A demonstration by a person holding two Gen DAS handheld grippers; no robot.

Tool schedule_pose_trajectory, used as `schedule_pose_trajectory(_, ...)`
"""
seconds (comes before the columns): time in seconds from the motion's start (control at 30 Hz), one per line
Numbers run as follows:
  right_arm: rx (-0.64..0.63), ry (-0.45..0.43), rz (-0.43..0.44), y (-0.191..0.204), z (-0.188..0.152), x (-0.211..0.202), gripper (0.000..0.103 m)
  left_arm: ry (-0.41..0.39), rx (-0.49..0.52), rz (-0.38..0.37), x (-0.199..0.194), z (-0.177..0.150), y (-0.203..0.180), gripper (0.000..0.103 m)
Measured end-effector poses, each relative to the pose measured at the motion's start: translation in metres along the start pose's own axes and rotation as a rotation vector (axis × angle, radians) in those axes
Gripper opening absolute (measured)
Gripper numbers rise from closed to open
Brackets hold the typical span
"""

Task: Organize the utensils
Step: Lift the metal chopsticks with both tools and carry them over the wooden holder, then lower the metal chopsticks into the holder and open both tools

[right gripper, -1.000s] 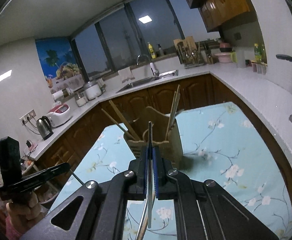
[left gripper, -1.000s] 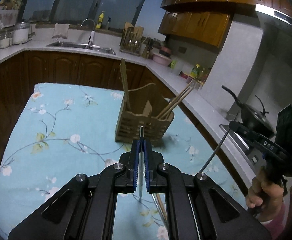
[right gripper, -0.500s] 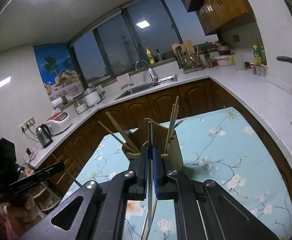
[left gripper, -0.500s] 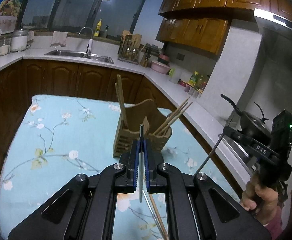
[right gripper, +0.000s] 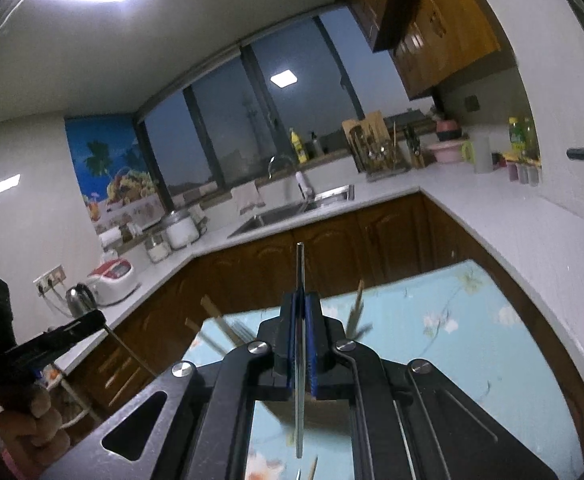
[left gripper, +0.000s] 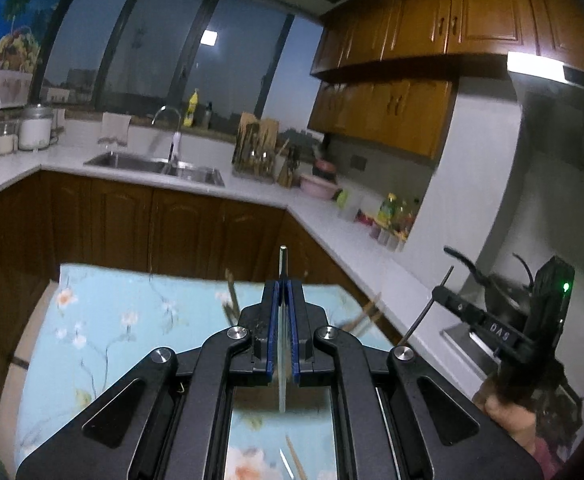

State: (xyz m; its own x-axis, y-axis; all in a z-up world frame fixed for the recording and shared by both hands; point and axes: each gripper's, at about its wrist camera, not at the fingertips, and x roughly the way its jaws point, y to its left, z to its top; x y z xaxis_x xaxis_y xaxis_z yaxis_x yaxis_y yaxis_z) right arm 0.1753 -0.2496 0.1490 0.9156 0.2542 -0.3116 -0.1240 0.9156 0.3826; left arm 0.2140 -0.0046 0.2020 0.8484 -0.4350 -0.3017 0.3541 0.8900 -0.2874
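Two thin metal rods, one clamped in each gripper, above the flowered tabletop.

Both sets of jaws are nearly closed: the left gripper (left gripper: 283,286) pinches a slim, flat steel utensil (left gripper: 282,264) between blue-edged pads, its blunt tip poking out past them, and the right gripper (right gripper: 300,298) pinches a second narrow steel utensil (right gripper: 300,268) the same way. Below them, pale wooden chopsticks (right gripper: 355,312) fan out, blurred, from a holder hidden behind the black jaws. The tabletop (left gripper: 103,320) wears a smooth turquoise cloth printed with white blossoms. Beyond it run a white counter (right gripper: 504,220), glossy brown cabinets and a steel sink (left gripper: 159,166).
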Motion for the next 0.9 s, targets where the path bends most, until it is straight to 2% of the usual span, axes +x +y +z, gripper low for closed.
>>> schedule_pose_trajectory(0.17, -0.018, -0.065, -0.030, 0.000, 0.017, 0.018, 0.005, -0.037, -0.016, 0.001, 0.024, 0.019, 0.005, 0.004)
schedule_pose_trajectory(0.33, -0.038, -0.093, -0.059, -0.002, 0.013, 0.036, 0.005, -0.035, -0.046, 0.025, 0.056, 0.016, 0.011, 0.004)
schedule_pose_trajectory(0.47, -0.035, -0.080, -0.073, -0.007, -0.003, 0.051, 0.005, -0.044, -0.085, 0.053, 0.077, -0.002, 0.019, 0.004)
schedule_pose_trajectory(0.67, -0.020, -0.084, -0.083, -0.016, -0.033, 0.057, 0.005, -0.024, -0.074, 0.106, 0.092, -0.040, 0.022, 0.004)
schedule_pose_trajectory(0.9, 0.040, 0.013, -0.084, -0.033, -0.058, 0.075, 0.005, 0.065, -0.081, 0.112, 0.111, -0.074, 0.028, 0.004)
